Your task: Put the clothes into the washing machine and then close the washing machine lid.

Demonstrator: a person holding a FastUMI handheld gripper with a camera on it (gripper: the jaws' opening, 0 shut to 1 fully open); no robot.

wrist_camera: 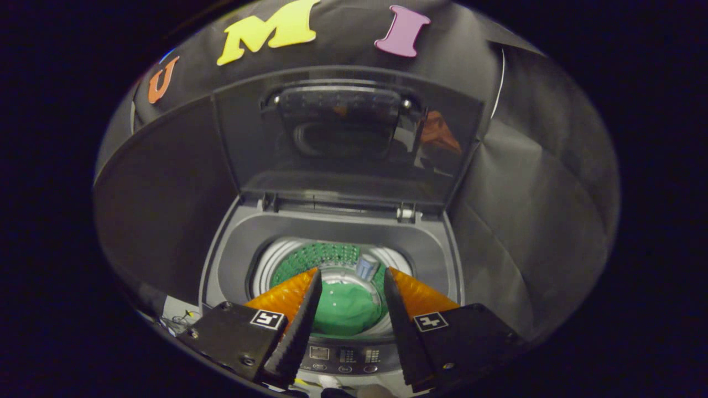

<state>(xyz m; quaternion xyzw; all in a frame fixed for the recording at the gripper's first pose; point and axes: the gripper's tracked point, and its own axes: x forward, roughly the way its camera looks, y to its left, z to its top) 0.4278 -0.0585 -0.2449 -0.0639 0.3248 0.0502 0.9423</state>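
You're in a staged recording booth set up as a laundry corner, not a real home: dull black cloth wall [531, 210] hangs creased right behind and around the machine. A grey top-loading washing machine [232, 265] stands there with its dark tinted hinged lid [343, 143] raised upright, showing a steel drum with green perforated wall [315, 257], green cloth [345, 309] lying inside. Your gripper [347, 293] hangs over the drum, fingers spread apart, nothing held.

Gripper [349, 279] showing two tapering fingers [298, 326] with ribbed inner faces, standing apart, black blocky mounts bearing square black-and-white markers [267, 319], visible screws [248, 361]
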